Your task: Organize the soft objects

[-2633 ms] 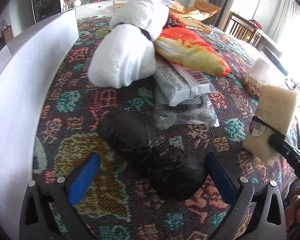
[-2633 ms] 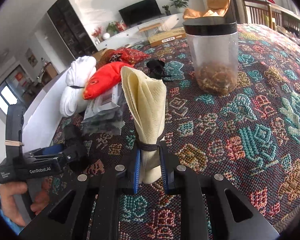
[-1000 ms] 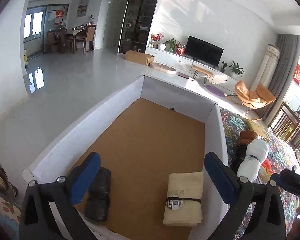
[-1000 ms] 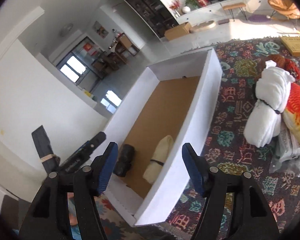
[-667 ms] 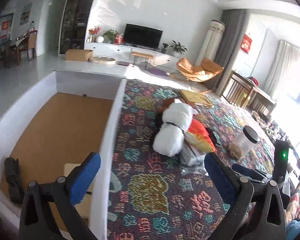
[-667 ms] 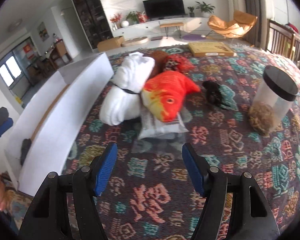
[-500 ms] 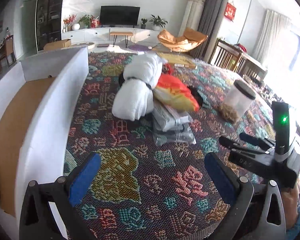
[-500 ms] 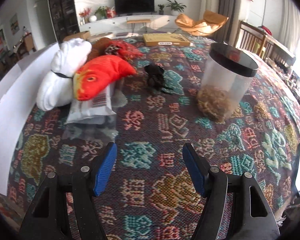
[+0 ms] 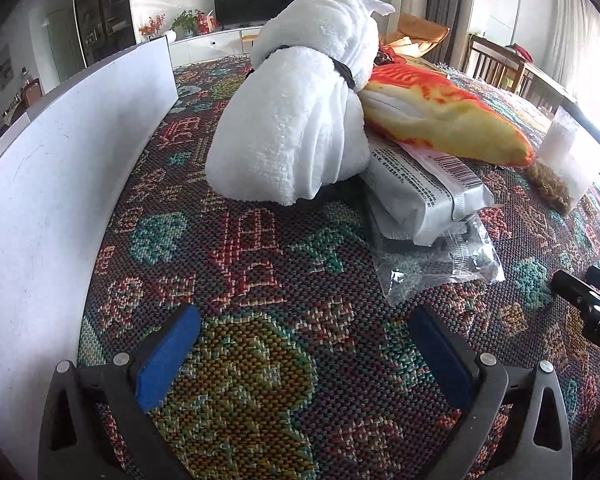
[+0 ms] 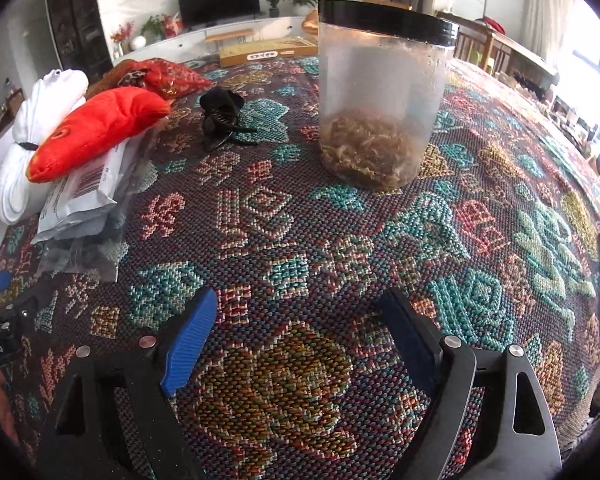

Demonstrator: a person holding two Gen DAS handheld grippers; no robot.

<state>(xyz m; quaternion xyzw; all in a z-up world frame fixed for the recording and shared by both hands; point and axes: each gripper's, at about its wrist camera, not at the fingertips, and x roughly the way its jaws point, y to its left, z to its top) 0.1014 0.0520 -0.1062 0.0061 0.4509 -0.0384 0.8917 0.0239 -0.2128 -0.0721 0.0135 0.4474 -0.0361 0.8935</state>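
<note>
Both hand-held grippers hover empty over the patterned woven cloth (image 9: 260,280), blue pads spread wide. The left gripper (image 9: 304,354) faces the pile of soft things head on. The banded white towel roll (image 9: 300,120) lies straight ahead and slightly left of its centre line, well apart from the pads, with its long axis running away from the gripper and leaning to the right at the far end. A black band cinches it past the middle. The white box wall (image 9: 60,160) runs along the left of this gripper, just beside the left pad.

To the right of the towel, and touching it, the red-and-yellow plush fish (image 9: 448,120) rests across a grey sealed packet (image 9: 424,196), which sits on a clear plastic bag (image 9: 440,264). The bag's near corner is the closest soft item to the left gripper, ahead and right of centre.

The right gripper (image 10: 300,332), jaws equally wide, points mainly at a clear jar with a black lid (image 10: 380,100), straight ahead and holding brown material. A black hair claw (image 10: 220,120) lies ahead and left. From this side the plush fish (image 10: 96,132) and towel roll (image 10: 32,132) sit far to the left.

Judged from these views, the left gripper is nearer the pile and better lined up; the towel's rounded near end faces it.
</note>
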